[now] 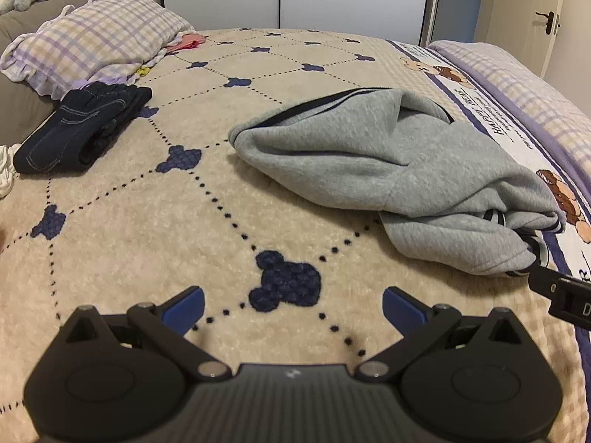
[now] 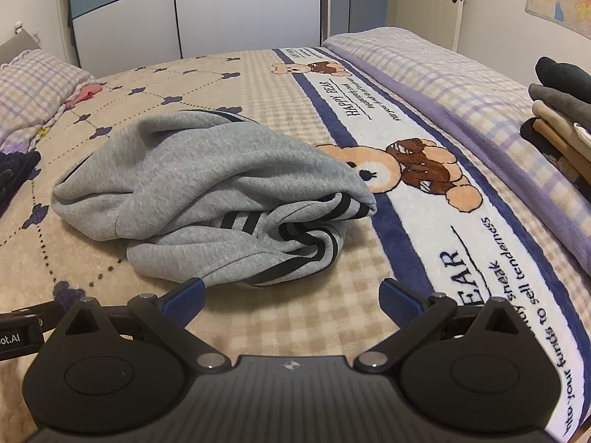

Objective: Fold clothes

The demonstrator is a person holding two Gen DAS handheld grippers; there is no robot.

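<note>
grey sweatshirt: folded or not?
Not folded. The sweatshirt lies crumpled in a heap on the bed, striped hem bunched at the front.

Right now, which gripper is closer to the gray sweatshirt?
Right. The right gripper sits open just short of the gray sweatshirt, one fingertip at its striped hem. The left gripper, also open, hangs over bare blanket, with the sweatshirt farther ahead and to its right.

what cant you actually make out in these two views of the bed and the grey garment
- Grey garment: crumpled, its own folds hide its shape and type in both views.
- Stacked clothes: cut off by the right wrist view's right edge.
- White cloth: cut off by the left wrist view's left edge.
- Pink item: mostly hidden under the checked pillow.
</note>
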